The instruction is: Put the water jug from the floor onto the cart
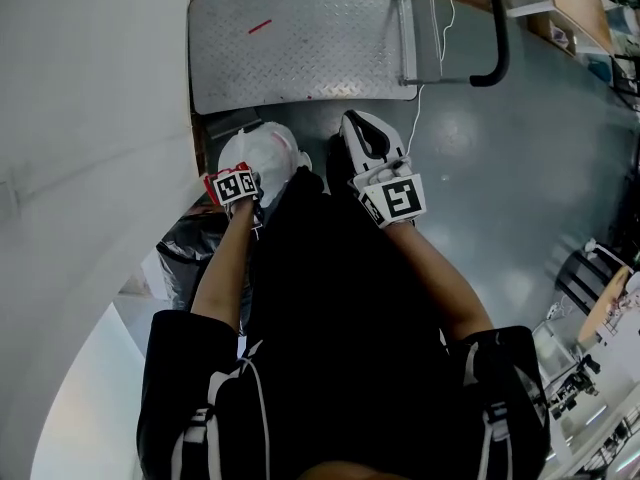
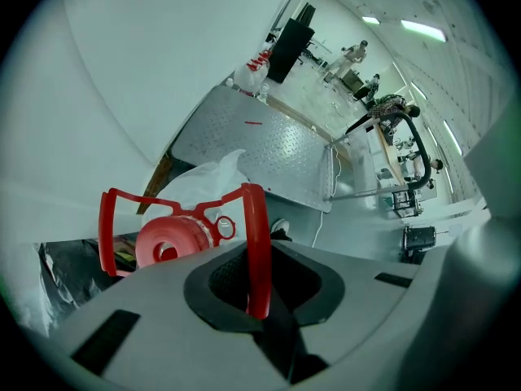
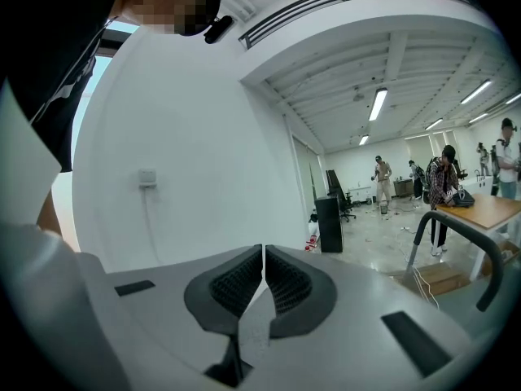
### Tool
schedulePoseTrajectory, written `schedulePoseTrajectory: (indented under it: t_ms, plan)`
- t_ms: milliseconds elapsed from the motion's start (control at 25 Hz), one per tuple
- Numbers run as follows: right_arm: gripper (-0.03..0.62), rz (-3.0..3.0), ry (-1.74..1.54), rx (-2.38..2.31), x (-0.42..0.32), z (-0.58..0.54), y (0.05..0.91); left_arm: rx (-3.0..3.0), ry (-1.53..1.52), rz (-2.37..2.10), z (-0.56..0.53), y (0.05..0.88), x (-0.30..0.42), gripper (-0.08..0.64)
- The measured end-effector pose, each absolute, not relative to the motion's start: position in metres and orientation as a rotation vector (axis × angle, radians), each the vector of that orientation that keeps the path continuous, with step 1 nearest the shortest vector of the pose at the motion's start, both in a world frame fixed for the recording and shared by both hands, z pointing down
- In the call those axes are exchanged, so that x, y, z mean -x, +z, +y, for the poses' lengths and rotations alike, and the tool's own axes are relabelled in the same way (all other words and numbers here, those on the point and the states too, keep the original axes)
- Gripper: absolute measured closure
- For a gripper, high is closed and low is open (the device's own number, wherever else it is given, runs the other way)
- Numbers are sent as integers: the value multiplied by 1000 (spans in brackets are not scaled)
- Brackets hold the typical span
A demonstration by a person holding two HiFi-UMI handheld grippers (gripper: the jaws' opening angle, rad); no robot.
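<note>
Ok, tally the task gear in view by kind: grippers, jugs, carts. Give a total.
Grey hand-held two-jaw grippers: 2 (left gripper, right gripper)
Red-capped, red-handled water jug: 1
Silver diamond-plate metal cart with black push handle: 1
Total: 4

Cart (image 1: 300,48) ahead of me on the floor (image 1: 520,168), its push handle (image 1: 495,58) at the right end, wall (image 1: 90,118) along my left, water jug (image 1: 272,153) just short of the cart's near edge, below my left gripper (image 2: 259,287), its carry handle (image 2: 256,243) between the jaws, my right gripper (image 3: 264,267) just to the right.
</note>
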State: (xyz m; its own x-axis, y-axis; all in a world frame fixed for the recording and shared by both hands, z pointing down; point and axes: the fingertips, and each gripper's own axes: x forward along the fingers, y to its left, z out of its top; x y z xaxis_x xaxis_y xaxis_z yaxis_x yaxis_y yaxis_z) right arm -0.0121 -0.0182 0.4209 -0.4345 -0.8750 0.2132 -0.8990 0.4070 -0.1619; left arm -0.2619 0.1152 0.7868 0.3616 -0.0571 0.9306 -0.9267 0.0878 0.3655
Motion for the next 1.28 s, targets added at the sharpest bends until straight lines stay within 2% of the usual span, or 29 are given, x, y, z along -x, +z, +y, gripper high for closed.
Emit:
schedulePoseTrajectory:
  t_ms: [440,1280]
  plan:
    - [572,-2625,455,-1582,-16,-65,420,-1273,824,-1116,83,770,258,508]
    - [572,-2713,440,-1590,-112,-122,417,-1348,853,-1225,0,736,174,502]
